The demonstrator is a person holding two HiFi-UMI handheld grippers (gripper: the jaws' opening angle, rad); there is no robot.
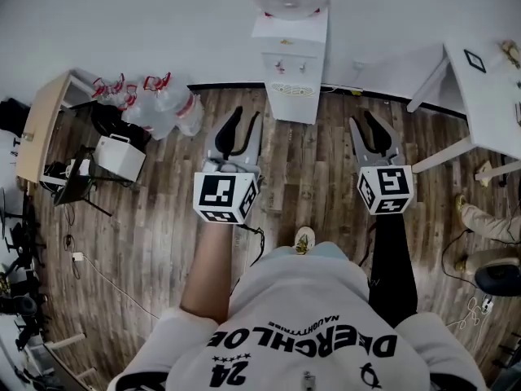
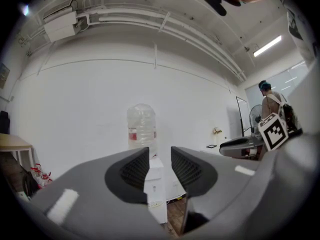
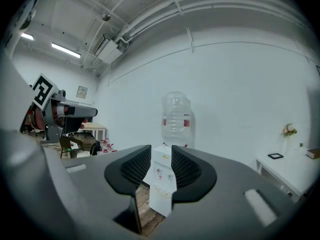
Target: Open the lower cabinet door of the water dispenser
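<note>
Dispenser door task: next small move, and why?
Probably step closer to the water dispenser: it stands well ahead, its lower cabinet door looks shut, and the left gripper and right gripper have open, empty jaws.

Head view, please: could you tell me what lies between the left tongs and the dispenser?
Only bare wooden floor lies between the left tongs and the dispenser, as the head view shows.

Wooden floor (image 1: 317, 186) under water dispenser (image 1: 291, 63), empty bottles (image 1: 163, 108)
</note>
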